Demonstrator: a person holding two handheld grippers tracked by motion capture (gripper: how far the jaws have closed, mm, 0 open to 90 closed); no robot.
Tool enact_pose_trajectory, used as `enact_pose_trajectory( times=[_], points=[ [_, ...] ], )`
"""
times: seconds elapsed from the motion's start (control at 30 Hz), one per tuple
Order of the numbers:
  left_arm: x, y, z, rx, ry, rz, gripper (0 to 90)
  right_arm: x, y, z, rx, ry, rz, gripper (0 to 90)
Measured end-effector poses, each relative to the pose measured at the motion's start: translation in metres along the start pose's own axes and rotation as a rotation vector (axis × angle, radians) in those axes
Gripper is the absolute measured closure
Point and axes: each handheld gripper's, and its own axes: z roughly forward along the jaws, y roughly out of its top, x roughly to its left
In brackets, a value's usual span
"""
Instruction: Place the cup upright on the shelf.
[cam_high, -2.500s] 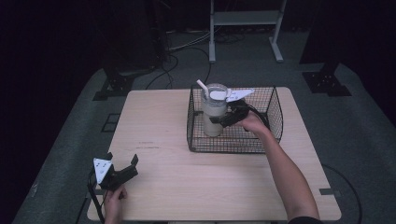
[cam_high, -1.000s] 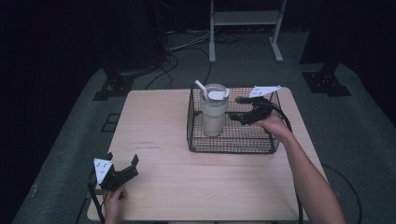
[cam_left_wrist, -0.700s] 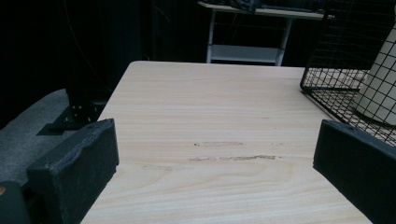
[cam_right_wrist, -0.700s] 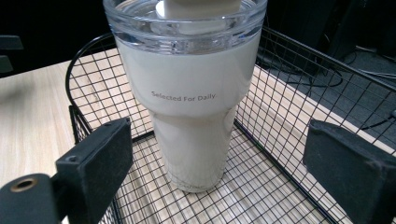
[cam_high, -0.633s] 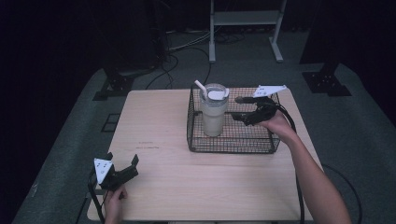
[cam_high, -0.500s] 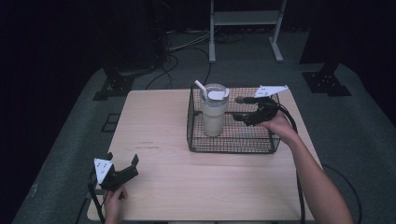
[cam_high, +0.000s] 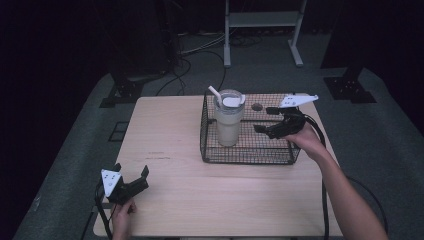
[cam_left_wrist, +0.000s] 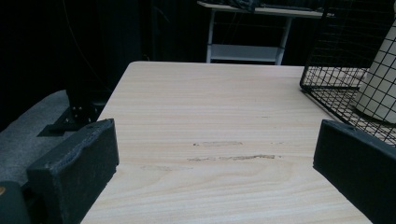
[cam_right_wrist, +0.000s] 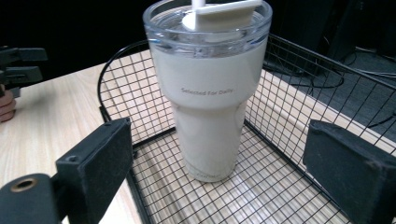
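Backing off from the cup (cam_high: 228, 120), the right gripper (cam_high: 270, 120) now hangs with its jaws spread wide and empty over the right half of the wire basket (cam_high: 250, 152). That cup stands upright in the basket's left half, lid and straw on top. It looks stiff and smooth, probably slippery, and top-heavy if filled; the narrower lower body (cam_right_wrist: 210, 140) seems the safest place to clamp. Near the table's (cam_high: 210, 185) front left corner, the left gripper (cam_high: 131, 181) rests wide open, holding nothing.
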Motion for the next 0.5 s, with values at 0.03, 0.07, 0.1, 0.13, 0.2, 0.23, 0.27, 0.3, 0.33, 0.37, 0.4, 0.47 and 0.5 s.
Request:
enact_pose_trajectory(
  times=[0.03,0.07,0.1,0.13,0.2,0.23,0.27,0.3,0.33,0.37,0.4,0.47,0.5],
  points=[
    [0.000,0.000,0.000,0.000,0.000,0.000,0.0,0.001,-0.001,-0.001,0.002,0.002,-0.001,7.8],
    [0.000,0.000,0.000,-0.001,0.001,0.000,0.0,0.002,-0.001,-0.002,0.009,0.001,-0.002,7.8],
    [0.000,0.000,0.000,0.001,0.000,0.001,0.0,0.002,-0.002,-0.004,0.013,0.003,-0.001,7.8],
    [0.000,0.000,0.000,0.001,0.000,0.001,0.0,0.003,-0.003,-0.005,0.007,0.003,-0.002,7.8],
    [0.000,0.000,0.000,0.000,0.001,0.003,0.0,0.004,-0.004,-0.008,-0.001,0.003,-0.002,7.8],
    [0.000,0.000,0.000,0.000,0.001,0.004,0.0,0.005,-0.005,-0.009,-0.004,0.005,-0.003,7.8],
    [0.000,0.000,0.000,0.000,0.001,0.004,0.0,0.005,-0.005,-0.009,-0.004,0.005,-0.003,7.8],
    [0.000,0.000,0.000,-0.002,0.000,0.003,0.0,0.005,-0.006,-0.010,-0.004,0.004,-0.002,7.8],
    [0.000,0.000,0.000,0.000,0.000,0.004,0.0,0.006,-0.008,-0.012,-0.003,0.005,0.000,7.8],
    [0.000,0.000,0.000,0.000,0.000,0.004,0.0,0.006,-0.008,-0.012,-0.003,0.005,0.000,7.8],
    [0.000,0.000,0.000,0.000,0.000,0.004,0.0,0.007,-0.011,-0.015,-0.002,0.007,0.005,7.8],
    [0.000,0.000,0.000,0.000,0.000,0.005,0.0,0.008,-0.013,-0.017,-0.001,0.011,0.007,7.8],
    [0.000,0.000,0.000,0.000,0.000,0.005,0.0,0.008,-0.013,-0.017,-0.001,0.011,0.007,7.8]
  ],
)
